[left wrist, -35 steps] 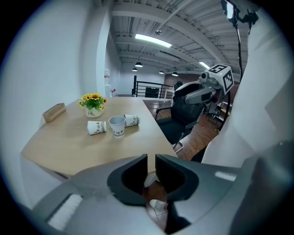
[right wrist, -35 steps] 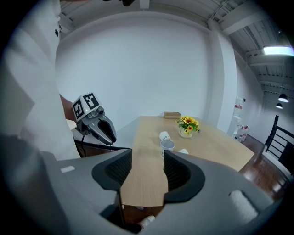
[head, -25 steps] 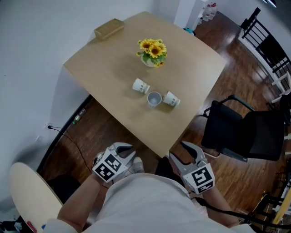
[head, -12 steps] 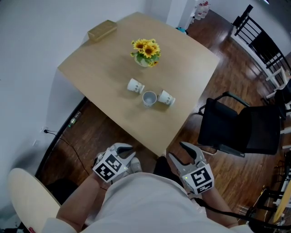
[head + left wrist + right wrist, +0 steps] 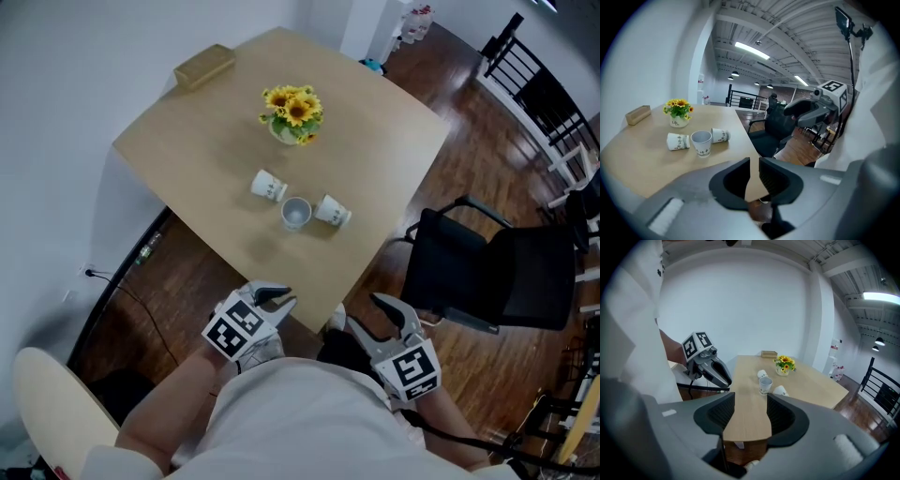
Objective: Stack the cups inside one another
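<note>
Change: left claw [image 5: 277, 299] sits further forward than a second ago, now up at the near edge of the desk [image 5: 375, 141], and its jaws are opening from a narrow gap with nothing between them. Right claw [image 5: 388, 306] has barely shifted; it's spread wide, empty, and hangs back off the near edge. I read this as the approach just starting, left side leading. No cup touched, zero stacking done. All three cups sit mid-desk, well clear of both claws: upright cup [image 5: 296, 213] in the middle, mouth up, looks empty; left cup [image 5: 268, 186] on its side just to its far left; right cup [image 5: 333, 211] on its side just to its right, can't tell if it touches the upright one. None nested in another. The upright one looks like the natural base, and both tipped cups would need picking up and turning first. Only filled container is the vase [image 5: 284, 132] further back, holding sunflowers [image 5: 292, 104]; it's near the cups, so watch the reach.
</note>
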A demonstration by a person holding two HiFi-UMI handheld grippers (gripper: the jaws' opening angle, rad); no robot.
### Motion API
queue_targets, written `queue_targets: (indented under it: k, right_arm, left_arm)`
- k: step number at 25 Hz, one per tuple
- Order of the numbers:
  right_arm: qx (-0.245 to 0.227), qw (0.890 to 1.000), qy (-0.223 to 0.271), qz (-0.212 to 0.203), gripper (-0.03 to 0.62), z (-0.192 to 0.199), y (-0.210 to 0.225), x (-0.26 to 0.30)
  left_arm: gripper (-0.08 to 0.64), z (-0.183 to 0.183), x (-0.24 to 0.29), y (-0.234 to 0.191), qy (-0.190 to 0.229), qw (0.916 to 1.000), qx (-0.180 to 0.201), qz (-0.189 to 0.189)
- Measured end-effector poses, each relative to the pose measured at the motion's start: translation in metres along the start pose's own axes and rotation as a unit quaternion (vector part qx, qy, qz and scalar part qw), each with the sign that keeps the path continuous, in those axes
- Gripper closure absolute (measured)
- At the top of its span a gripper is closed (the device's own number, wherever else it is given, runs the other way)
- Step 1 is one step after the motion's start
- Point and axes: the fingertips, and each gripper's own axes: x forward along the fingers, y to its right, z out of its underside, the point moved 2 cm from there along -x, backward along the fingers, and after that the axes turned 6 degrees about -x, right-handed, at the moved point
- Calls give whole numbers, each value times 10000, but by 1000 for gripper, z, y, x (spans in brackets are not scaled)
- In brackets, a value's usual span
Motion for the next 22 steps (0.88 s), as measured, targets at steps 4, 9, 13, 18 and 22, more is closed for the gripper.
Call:
queue_targets:
  k: [4, 9, 13, 18, 22]
  right_arm:
    - [109, 9999, 18, 4, 370, 16, 32, -5]
    - [14, 9999, 14, -114, 370, 27, 86, -18]
    - [146, 9998, 20, -158, 370, 44, 133, -23]
    - [183, 9991, -73, -383, 370, 68, 170, -29]
    - [220, 9984, -116, -503, 371, 84, 193, -32]
  left_arm:
    - [485, -43, 44, -15, 101, 9994, -141, -309]
    - [465, -94, 88, -50, 242, 9912, -714, -1091]
    - [446, -115, 128, -82, 192, 9796, -1201, -1601]
    - [400, -125, 161, -122, 63, 9630, -1490, -2243]
    - [420, -141, 169, -149, -388, 9656, -1382, -2166]
